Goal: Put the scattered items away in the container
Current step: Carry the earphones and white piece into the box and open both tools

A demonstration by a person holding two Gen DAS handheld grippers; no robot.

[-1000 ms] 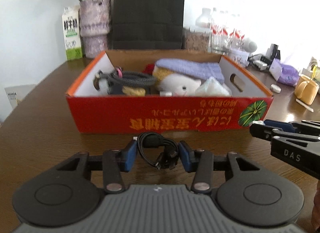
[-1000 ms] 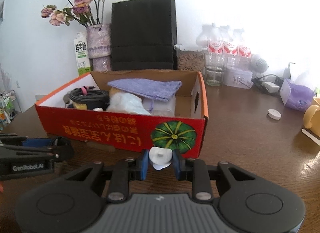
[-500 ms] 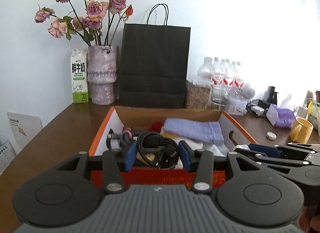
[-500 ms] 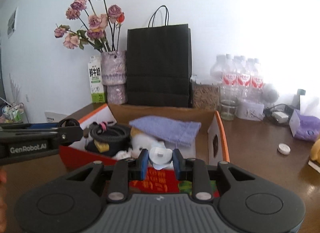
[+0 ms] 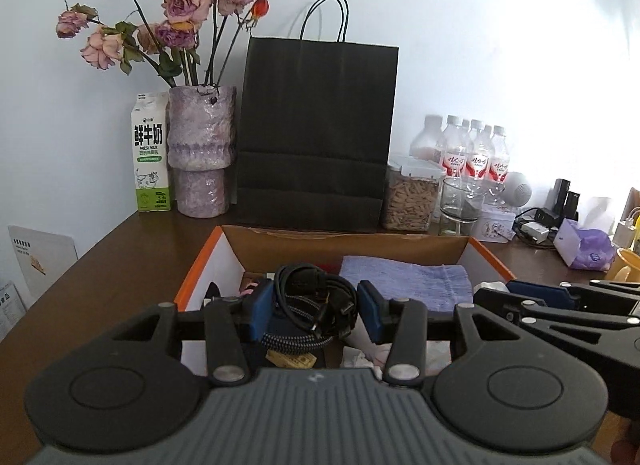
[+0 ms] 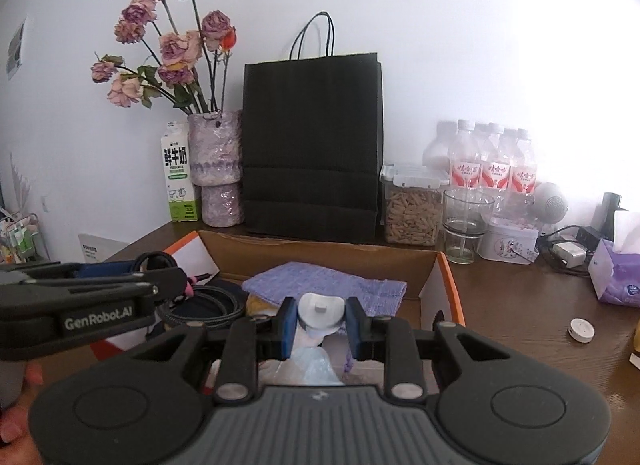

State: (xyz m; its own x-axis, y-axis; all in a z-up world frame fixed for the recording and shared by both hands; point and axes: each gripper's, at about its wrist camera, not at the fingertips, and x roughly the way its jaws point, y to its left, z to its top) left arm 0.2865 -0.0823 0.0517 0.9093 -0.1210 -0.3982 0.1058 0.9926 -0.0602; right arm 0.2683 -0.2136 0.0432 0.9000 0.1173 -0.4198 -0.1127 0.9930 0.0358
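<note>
My left gripper [image 5: 316,307] is shut on a coiled black cable [image 5: 316,297] and hangs over the left half of the open cardboard box [image 5: 344,239]. Over the right half of the same box [image 6: 320,255], my right gripper [image 6: 322,323] is shut on a small white plastic piece [image 6: 322,311]. Inside the box lie a folded purple cloth [image 5: 404,281], a braided cable coil [image 6: 208,305], a yellow tag [image 5: 290,359] and a crumpled plastic bag [image 6: 312,363]. The right gripper's side [image 5: 560,309] shows at the right of the left wrist view; the left gripper's side [image 6: 96,305] shows at the left of the right wrist view.
Behind the box stand a black paper bag [image 5: 316,133], a purple vase of dried roses [image 5: 200,157], a milk carton [image 5: 150,153], a jar of grain [image 5: 408,197], a glass [image 5: 458,207] and several bottles [image 5: 476,153]. A small white cap [image 6: 581,330] and a tissue pack [image 6: 616,277] lie on the wooden table at right.
Both grippers have risen from table level in front of the box and moved forward over it, each still holding its item. The box's red front wall has dropped out of sight below them.
</note>
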